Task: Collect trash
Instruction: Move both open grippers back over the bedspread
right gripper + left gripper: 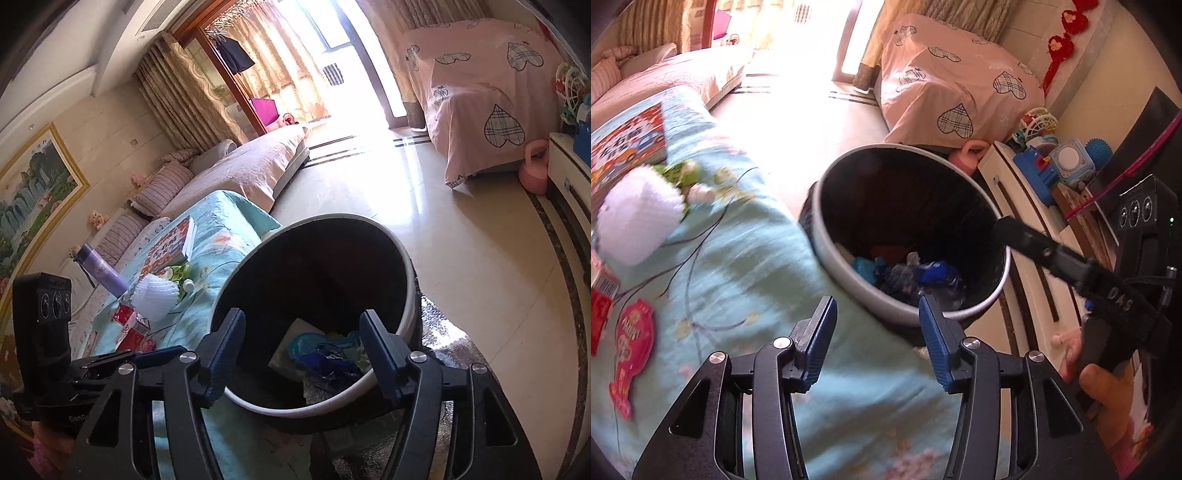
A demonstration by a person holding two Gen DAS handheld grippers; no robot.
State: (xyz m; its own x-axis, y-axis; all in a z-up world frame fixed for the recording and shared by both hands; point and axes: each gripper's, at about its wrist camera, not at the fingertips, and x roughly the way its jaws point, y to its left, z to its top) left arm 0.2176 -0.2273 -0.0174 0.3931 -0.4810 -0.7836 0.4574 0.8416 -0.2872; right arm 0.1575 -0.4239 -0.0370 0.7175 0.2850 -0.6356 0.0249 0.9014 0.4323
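- Under my left gripper (877,328) lies a soft turquoise quilt (753,280), stitched with thin branch lines and pale blossoms; glossy cream floor tiles (461,266) run beyond it toward a sunlit doorway.
- Ahead of both my grippers stands the trash bin (964,181), round, with a pale smooth rim and a black liner; crumpled blue and clear wrappers (923,277) lie at its bottom.
- My left gripper is released, its ribbed blue pads parted with nothing between them, just short of the bin's near rim.
- My right gripper (303,347) is spread wide and empty, over the bin's mouth.
- To the left of my left gripper on the quilt: a flat pink foil packet (629,350), a fluffy white foam net (635,214), and a red carton (600,314) at the edge.
- Far ahead, a pink cover (953,81) with plaid hearts drapes a bulky shape.
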